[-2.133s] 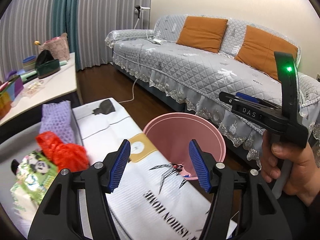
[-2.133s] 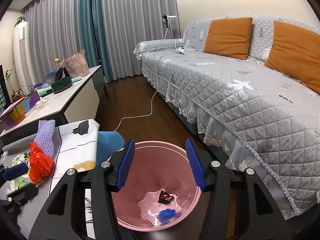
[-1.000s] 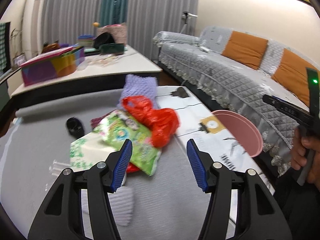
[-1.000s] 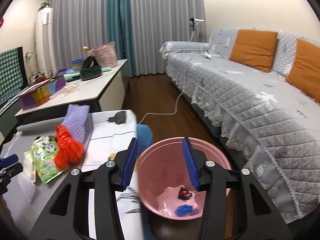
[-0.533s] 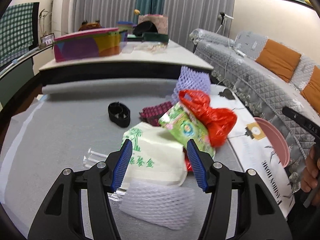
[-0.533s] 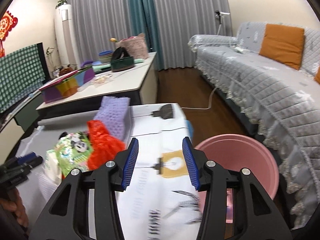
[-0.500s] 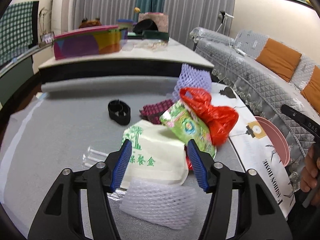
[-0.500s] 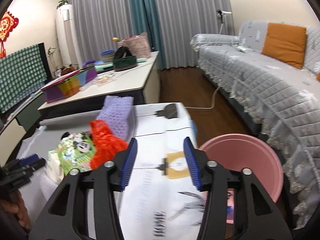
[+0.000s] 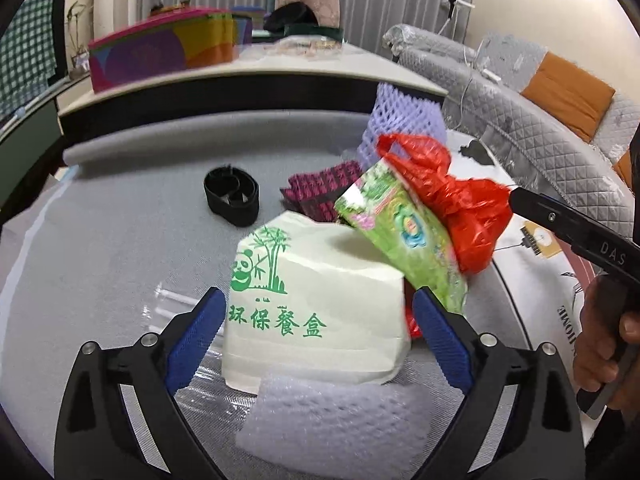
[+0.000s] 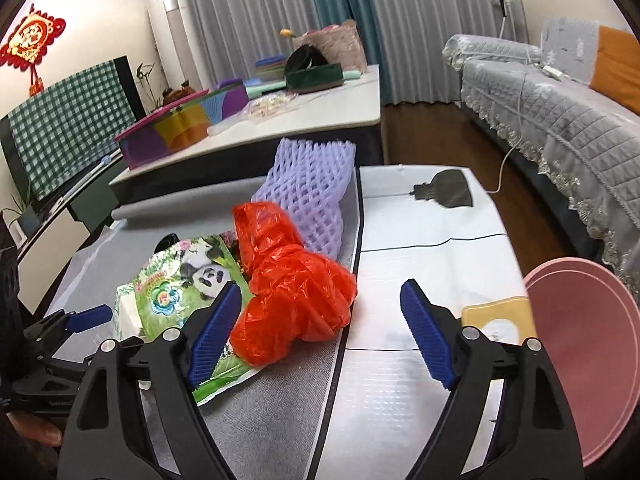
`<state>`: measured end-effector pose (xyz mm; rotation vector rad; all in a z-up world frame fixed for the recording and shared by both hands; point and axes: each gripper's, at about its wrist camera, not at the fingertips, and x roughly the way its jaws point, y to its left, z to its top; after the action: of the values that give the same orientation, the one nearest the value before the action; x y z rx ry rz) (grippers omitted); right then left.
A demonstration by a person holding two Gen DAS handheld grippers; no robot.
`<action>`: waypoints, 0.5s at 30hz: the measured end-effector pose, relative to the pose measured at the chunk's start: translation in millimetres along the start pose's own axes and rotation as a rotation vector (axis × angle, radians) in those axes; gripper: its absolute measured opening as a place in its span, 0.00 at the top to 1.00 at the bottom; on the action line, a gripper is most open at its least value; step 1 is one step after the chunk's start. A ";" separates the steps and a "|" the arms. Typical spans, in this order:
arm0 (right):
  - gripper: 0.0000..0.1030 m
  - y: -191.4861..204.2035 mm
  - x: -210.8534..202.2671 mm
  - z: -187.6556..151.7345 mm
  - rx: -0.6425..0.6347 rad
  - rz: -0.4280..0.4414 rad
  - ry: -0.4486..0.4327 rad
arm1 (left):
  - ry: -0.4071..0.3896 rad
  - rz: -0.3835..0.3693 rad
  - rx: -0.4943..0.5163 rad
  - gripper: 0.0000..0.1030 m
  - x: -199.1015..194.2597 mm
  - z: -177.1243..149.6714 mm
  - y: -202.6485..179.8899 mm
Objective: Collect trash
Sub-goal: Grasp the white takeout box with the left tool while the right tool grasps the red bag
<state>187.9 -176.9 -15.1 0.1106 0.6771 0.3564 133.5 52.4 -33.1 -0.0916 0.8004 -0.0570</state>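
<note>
My left gripper (image 9: 316, 328) has its jaws just spread wide, straddling the white box (image 9: 316, 312) without pressing it; foam netting (image 9: 340, 424) hides its near edge. Right gripper (image 10: 320, 328), jaws also just widened and holding nothing, faces the red bag (image 10: 294, 296), whose long axis runs near-to-far on the tabletop (image 10: 420, 360).

The paper bag (image 9: 316, 300) is cream with a green panda, green bamboo and green letters. The plastic bag (image 10: 292, 292) is bright red. The wrapper (image 10: 180, 276) is green with a black and white panda on it. One foam net (image 10: 312, 188) is light purple, another foam net (image 9: 340, 428) is white. The bin (image 10: 584, 344) is pink. The table (image 9: 120, 240) has a grey cover. The band (image 9: 232, 196) is black.
</note>
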 end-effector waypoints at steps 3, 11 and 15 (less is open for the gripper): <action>0.22 -2.4 9.2 -0.4 0.003 0.009 0.023 | 0.025 -0.020 -0.035 0.11 8.6 0.1 7.0; 0.22 -3.2 26.5 -3.3 0.001 0.038 0.072 | 0.035 -0.060 -0.062 0.12 16.3 4.2 8.4; 0.26 -1.3 29.0 -3.9 -0.003 0.037 0.080 | 0.026 -0.056 -0.047 0.13 14.8 5.0 5.2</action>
<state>206.8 -167.8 -35.6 0.1061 0.7545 0.3990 147.6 56.6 -40.7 -0.1583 0.8254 -0.0926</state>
